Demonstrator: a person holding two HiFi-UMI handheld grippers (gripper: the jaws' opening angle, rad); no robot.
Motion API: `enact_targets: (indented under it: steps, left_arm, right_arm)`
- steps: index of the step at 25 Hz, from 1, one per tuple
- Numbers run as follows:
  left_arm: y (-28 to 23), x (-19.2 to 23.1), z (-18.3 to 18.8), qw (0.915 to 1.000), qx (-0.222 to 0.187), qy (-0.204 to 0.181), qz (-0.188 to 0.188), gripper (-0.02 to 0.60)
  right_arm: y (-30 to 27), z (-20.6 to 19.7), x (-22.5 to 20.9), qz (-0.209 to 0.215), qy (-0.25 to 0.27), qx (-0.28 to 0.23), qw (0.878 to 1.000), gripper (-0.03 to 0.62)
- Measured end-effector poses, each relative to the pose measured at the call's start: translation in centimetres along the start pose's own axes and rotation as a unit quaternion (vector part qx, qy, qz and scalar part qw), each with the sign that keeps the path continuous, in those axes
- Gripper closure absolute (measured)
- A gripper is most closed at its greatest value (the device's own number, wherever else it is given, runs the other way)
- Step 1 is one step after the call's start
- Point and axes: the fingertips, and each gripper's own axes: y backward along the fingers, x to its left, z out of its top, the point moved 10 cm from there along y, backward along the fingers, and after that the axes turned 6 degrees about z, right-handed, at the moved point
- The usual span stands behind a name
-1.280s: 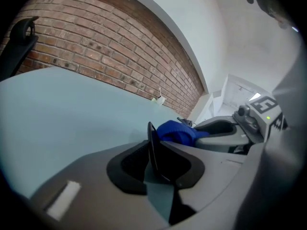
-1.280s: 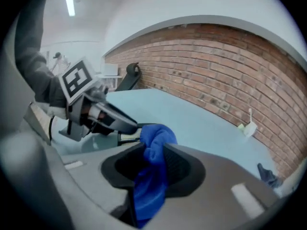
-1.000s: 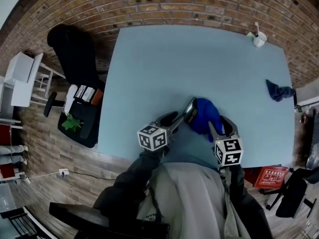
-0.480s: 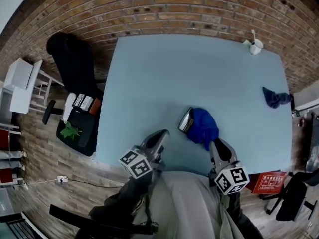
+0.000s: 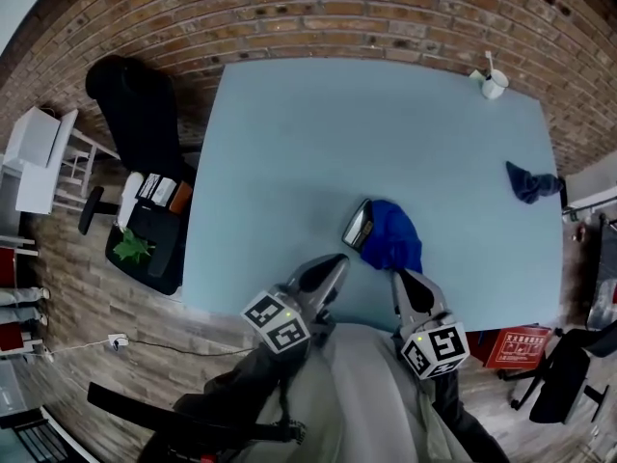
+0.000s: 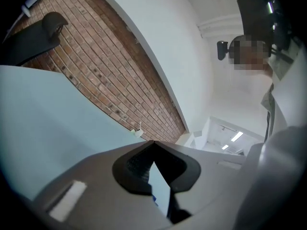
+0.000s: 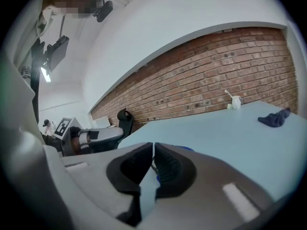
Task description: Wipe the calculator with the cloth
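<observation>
Your left tongs (image 5: 335,263) are pressed together with nothing between them, hanging over the near edge of the desk (image 5: 289,143) and pointing toward the calculator (image 5: 358,226). Your right tongs (image 5: 398,278) have just been closing and their tips now meet on nothing; they sit just short of the blue cloth (image 5: 394,236). Neither pair touches either thing.

The calculator lies a little in from the desk's near edge, between your two tongs and beyond them. The cloth is bunched against its right side. The calculator seems tipped up on one long edge, though it is too small here to be sure.

A second, darker cloth (image 5: 531,181) lies near the desk's right edge, and a white cup (image 5: 494,83) stands at the far right corner.
</observation>
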Motion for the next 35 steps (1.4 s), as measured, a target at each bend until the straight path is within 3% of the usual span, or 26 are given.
enact_targets:
  steps: [7,35]
  left_arm:
    - [0.8,1.1,-0.2,0.9998,-0.007,0.014,0.014,0.578]
    - [0.0,2.1,-1.8,0.9978,0.015,0.065,0.009,0.578]
  right_arm:
    - [-0.6,-0.8,0.1,-0.001,-0.002,0.024,1.000,0.579]
    - [-0.6,-1.7,0.3,-0.002,0.032,0.067,0.997,0.591]
